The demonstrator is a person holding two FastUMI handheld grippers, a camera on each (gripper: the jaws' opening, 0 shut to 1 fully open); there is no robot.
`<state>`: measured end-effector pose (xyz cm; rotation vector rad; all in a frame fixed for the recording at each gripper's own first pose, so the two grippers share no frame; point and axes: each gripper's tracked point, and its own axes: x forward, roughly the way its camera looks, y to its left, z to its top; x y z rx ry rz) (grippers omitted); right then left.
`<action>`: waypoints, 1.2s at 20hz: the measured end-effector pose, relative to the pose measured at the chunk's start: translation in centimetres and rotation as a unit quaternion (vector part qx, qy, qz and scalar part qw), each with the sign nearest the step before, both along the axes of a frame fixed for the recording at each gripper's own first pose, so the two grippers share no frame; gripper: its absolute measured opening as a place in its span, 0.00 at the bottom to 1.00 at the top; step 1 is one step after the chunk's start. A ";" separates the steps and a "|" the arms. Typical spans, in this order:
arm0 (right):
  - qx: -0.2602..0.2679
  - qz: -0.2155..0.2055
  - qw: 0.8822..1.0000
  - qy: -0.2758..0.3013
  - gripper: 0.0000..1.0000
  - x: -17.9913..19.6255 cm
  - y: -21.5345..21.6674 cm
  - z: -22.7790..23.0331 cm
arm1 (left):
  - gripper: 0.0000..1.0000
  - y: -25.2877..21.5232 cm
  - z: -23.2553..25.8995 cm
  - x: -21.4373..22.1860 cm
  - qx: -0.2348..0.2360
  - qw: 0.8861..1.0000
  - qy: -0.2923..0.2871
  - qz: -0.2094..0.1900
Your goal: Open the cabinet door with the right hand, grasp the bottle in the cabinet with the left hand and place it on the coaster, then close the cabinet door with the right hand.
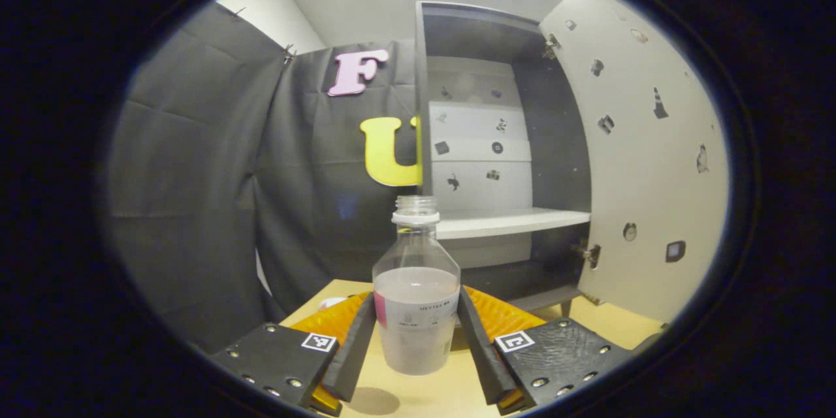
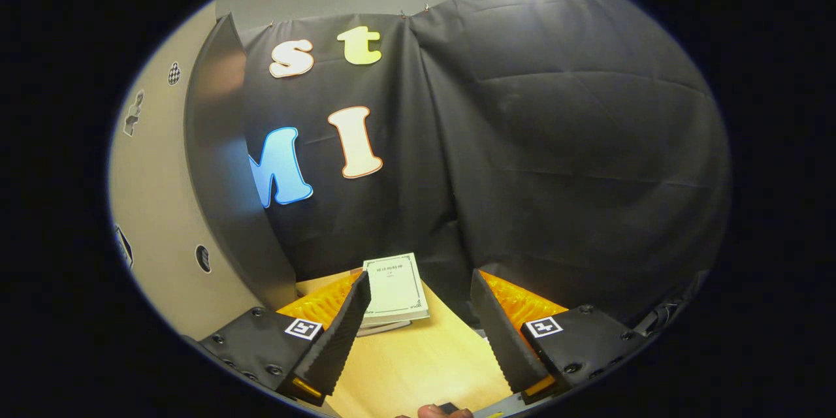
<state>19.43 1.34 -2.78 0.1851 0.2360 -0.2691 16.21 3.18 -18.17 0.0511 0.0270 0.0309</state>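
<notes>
Door (image 1: 643, 163) open; step 1 done. Left hand-held gripper (image 1: 416, 333) clamps bottle (image 1: 416, 294), lifted above counter (image 1: 418, 398), outside cabinet (image 1: 496, 144). Right hand-held gripper (image 2: 421, 333) wide open, empty. Remaining: set bottle on coaster, shut door.

From the left gripper view we look forward along its fingers, low over the desk (image 1: 424, 398), straight at the open cabinet (image 1: 486, 144) a short way ahead, with the bottle (image 1: 416, 294) very close between the jaws. From the right gripper view we sit just as low, facing the booth's cloth wall (image 2: 555, 163), a booklet (image 2: 394, 287) near ahead. Both views share the desk and the cabinet door (image 1: 643, 157), which lies at the left edge in the right gripper view.
</notes>
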 end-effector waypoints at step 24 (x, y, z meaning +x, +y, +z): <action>0.015 -0.160 0.984 0.076 0.97 -11.9 -5.8 -5.3 | 0.73 6.9 -17.0 -1.9 -0.024 0.999 0.012 0.047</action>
